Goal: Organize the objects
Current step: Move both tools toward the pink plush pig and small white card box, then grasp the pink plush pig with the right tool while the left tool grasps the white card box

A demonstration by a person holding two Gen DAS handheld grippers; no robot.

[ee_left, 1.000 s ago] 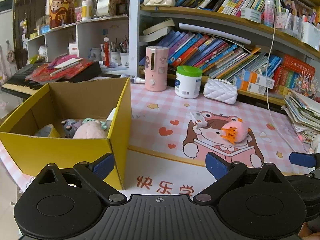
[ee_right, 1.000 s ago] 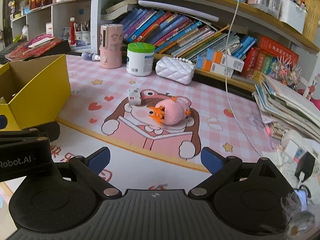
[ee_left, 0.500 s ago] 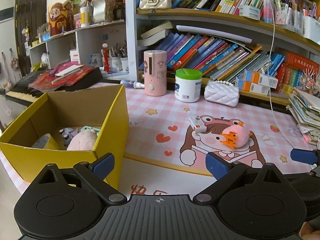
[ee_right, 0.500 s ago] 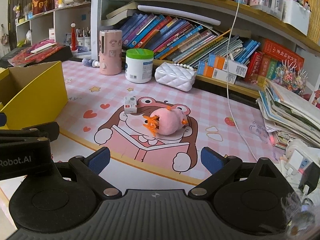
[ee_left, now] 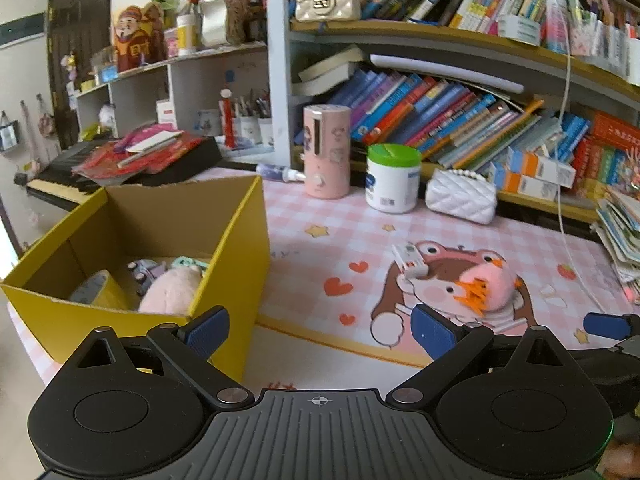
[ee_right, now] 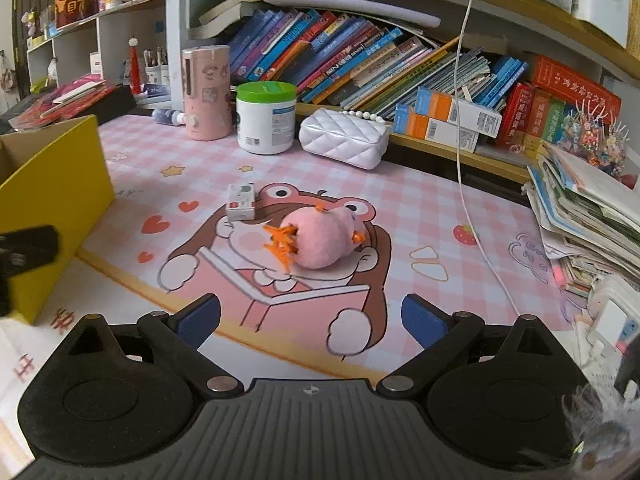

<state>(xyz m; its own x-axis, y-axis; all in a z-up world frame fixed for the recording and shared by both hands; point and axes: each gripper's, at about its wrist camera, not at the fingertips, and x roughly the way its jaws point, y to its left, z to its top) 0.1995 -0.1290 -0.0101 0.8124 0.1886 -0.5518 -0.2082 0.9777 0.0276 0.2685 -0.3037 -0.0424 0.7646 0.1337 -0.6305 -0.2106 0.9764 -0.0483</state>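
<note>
A pink plush toy with orange tufts (ee_right: 324, 240) lies on the pink checked mat, with a small white box (ee_right: 241, 201) just to its left. Both also show in the left wrist view: the plush (ee_left: 486, 288) and the box (ee_left: 410, 260). A yellow cardboard box (ee_left: 236, 256) stands at the left and holds a pink plush (ee_left: 170, 294), a tape roll (ee_left: 96, 290) and small toys. My left gripper (ee_left: 320, 326) is open and empty beside the yellow box. My right gripper (ee_right: 310, 316) is open and empty, just short of the pink plush.
A pink cylinder (ee_right: 206, 92), a green-lidded white jar (ee_right: 266, 118) and a white quilted purse (ee_right: 344, 142) stand at the back of the mat. Bookshelves rise behind. A stack of papers (ee_right: 588, 216) and a white cable (ee_right: 464, 140) lie on the right.
My right gripper has moved forward toward the pink plush, which now looks larger. My left gripper has risen and drawn back a little from the yellow box.
</note>
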